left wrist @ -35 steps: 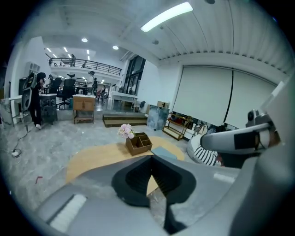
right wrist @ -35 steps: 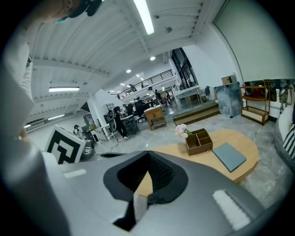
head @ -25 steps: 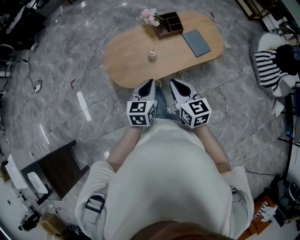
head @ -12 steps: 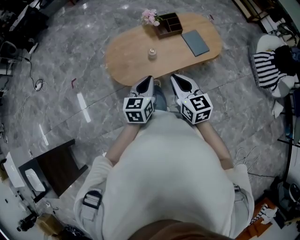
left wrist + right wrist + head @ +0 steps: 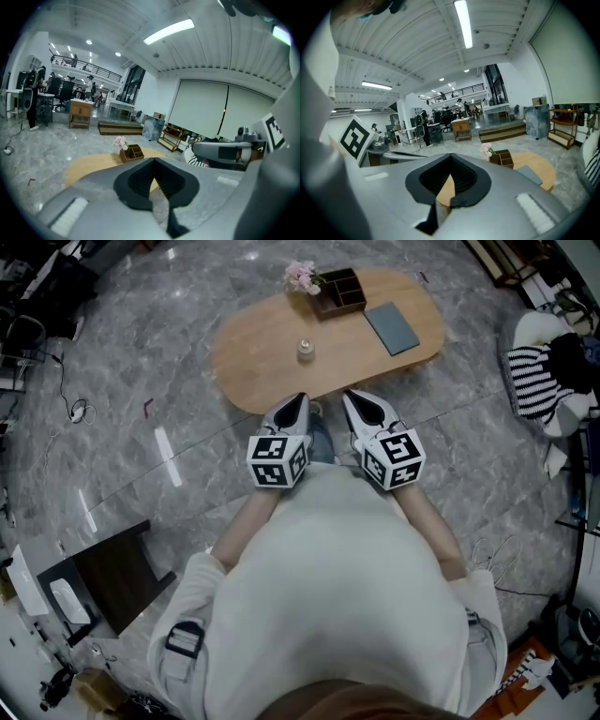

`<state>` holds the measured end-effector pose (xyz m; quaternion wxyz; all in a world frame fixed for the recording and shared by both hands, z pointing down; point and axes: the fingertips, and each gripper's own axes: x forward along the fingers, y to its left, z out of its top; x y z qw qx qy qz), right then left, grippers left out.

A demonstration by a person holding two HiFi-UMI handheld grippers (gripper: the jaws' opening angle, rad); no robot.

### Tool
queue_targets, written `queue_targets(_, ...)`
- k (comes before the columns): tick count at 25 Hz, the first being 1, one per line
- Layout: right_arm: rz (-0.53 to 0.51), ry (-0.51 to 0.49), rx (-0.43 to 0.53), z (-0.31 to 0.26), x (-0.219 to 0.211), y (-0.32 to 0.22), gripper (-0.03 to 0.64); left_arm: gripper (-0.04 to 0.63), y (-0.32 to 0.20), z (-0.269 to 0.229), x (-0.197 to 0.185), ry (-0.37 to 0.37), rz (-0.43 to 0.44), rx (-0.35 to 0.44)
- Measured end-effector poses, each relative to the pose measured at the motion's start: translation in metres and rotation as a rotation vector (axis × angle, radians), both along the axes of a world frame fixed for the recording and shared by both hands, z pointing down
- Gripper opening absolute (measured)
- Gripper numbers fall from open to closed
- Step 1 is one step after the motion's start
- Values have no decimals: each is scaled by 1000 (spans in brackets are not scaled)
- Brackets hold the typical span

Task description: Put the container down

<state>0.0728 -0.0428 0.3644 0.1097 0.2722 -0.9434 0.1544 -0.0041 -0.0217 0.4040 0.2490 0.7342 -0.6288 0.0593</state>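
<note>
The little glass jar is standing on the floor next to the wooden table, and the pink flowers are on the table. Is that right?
Not quite. The little glass jar is not on the floor. It stands on the wooden table, near its middle, as the head view shows. The pink flowers are on the table, just as you said.

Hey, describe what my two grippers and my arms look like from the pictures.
Both the left gripper and right gripper have pale grey tapering shells with black ribbed pads inside. Each carries a white cube printed with black square markers. The person wears a pale short-sleeved top.
</note>
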Motion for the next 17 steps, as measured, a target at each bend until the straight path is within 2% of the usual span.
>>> queue_targets(17,13,6,4,2,-5,-8,0,2,-10,1,-5,3,19,-5)
